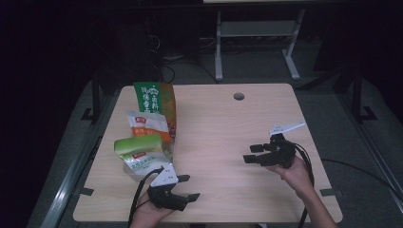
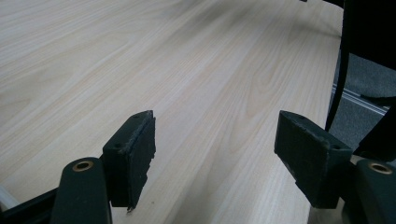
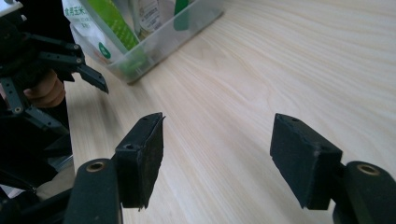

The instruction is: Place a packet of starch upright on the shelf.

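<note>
Here, both tools wait empty beside a bin of snack bags.

At the left, the clear bin (image 1: pixel 167 142) of snack bags (image 1: pixel 142 154) stands along the left side of the tabletop (image 1: pixel 223 123), close to that edge. Just in front of it the left tool (image 1: pixel 186 187) hovers near the front edge, jaws wide apart and holding nothing. Across a broad stretch of bare wood, the right tool (image 1: pixel 252 154) hangs likewise wide open and empty, pointing toward the bin. I would judge the work at its approach: nothing is gripped yet, and the next move calls for the left tool to turn toward the nearest bag. The middle offers free room; the front and left edges are close.
</note>
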Motion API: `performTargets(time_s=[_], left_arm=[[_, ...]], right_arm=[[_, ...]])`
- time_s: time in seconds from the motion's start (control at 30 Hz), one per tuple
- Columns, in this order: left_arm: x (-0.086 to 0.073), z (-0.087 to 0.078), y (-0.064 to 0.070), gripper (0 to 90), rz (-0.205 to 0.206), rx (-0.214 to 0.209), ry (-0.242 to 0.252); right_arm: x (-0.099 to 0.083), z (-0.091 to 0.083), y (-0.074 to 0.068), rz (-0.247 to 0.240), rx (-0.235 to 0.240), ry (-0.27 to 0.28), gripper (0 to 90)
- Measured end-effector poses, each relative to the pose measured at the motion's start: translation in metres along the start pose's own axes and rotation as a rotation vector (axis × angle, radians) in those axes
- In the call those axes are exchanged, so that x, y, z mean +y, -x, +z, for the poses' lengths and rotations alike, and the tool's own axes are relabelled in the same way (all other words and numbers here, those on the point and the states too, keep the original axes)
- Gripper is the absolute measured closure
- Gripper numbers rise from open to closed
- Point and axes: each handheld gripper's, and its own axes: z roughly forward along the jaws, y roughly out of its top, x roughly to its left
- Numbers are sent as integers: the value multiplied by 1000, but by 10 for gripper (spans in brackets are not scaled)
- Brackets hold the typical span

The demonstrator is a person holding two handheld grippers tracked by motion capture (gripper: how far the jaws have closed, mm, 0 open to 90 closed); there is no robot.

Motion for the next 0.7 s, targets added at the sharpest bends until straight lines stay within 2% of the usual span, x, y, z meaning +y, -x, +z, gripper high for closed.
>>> performTargets(time_s=[0.7], left_arm=[[-1, -1, -2, 287, 1, 3, -3]], right_arm=[[-44, -27, 7, 51, -39, 20, 326]])
